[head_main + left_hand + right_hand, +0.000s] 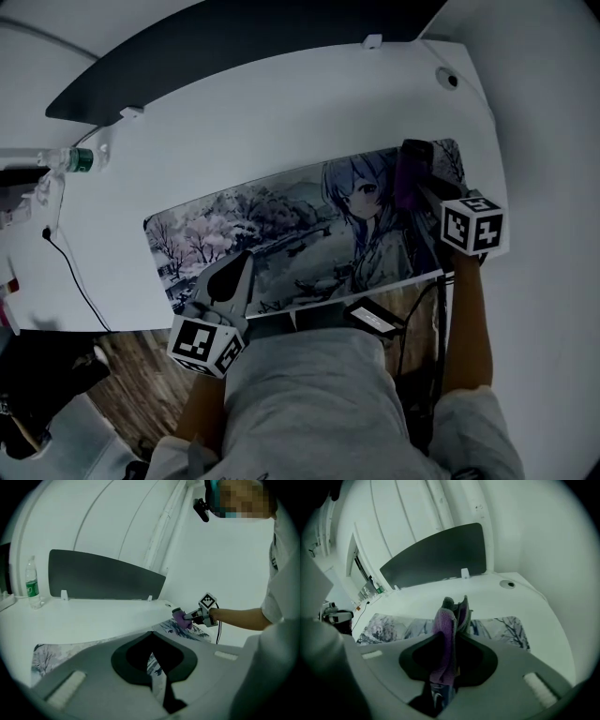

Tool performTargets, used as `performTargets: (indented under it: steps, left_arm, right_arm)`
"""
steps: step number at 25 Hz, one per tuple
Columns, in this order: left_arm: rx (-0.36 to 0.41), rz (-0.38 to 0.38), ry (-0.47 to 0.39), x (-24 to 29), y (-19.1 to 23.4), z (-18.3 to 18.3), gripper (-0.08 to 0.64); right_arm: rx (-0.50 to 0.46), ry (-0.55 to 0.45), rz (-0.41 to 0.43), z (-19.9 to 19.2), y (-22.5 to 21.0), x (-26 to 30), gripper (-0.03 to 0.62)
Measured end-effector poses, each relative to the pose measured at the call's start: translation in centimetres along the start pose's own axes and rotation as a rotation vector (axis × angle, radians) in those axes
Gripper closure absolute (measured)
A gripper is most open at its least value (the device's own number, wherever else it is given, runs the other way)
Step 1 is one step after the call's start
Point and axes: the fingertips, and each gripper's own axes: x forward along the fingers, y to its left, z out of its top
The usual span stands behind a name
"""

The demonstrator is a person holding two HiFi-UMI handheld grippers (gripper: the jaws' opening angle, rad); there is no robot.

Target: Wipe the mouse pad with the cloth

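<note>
Purple cloth [443, 637] pinched in R gripper [420, 190] fingers at mouse pad's [281, 225] 3 o'clock end; L gripper [232, 277] fingers closed, empty, at 7 o'clock edge; wiping prob. barely begun, most left.

Left gripper [240, 267] sits near left, jaws together with nothing between them, tips pointing far. Right gripper [420, 190] is far right, jaws clamped on purple cloth [409, 178]. Right forearm [466, 323] stretched forward, left forearm [201, 405] bent close in.
</note>
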Motion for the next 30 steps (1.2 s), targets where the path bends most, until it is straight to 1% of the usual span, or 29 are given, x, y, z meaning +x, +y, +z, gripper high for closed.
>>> performTargets:
  steps: [3, 6, 10, 13, 17, 20, 23, 30]
  left_arm:
    - [-0.012, 0.024, -0.02, -2.5, 2.0, -0.8, 0.54]
    - [-0.025, 0.045, -0.033, -5.2, 4.2, -1.2, 0.54]
    - [-0.038, 0.073, -0.052, -9.3, 7.1, -2.0, 0.54]
    - [-0.047, 0.101, -0.068, -12.4, 9.5, -2.7, 0.54]
    - [-0.061, 0.125, -0.08, -15.7, 12.4, -4.6, 0.54]
    - [-0.069, 0.149, -0.078, -18.0, 14.2, -5.6, 0.54]
    - [-0.07, 0.154, -0.091, -19.8, 15.8, -6.7, 0.54]
    - [-0.082, 0.159, -0.107, -23.2, 19.1, -8.1, 0.54]
  right_arm:
    - [-0.017, -0.012, 0.064, 0.4, 5.6, 1.0, 0.502]
    - [-0.06, -0.006, 0.121, 0.6, 11.7, 2.4, 0.502]
    - [-0.122, 0.025, 0.206, -0.1, 20.7, 4.0, 0.502]
    - [-0.151, 0.041, 0.267, -0.6, 27.2, 5.4, 0.502]
    - [-0.18, 0.067, 0.331, -2.0, 34.6, 7.2, 0.502]
    - [-0.194, 0.086, 0.378, -3.3, 39.5, 8.4, 0.502]
    - [-0.213, 0.108, 0.412, -4.4, 43.9, 9.6, 0.502]
    - [-0.243, 0.156, 0.454, -6.5, 52.3, 12.8, 0.502]
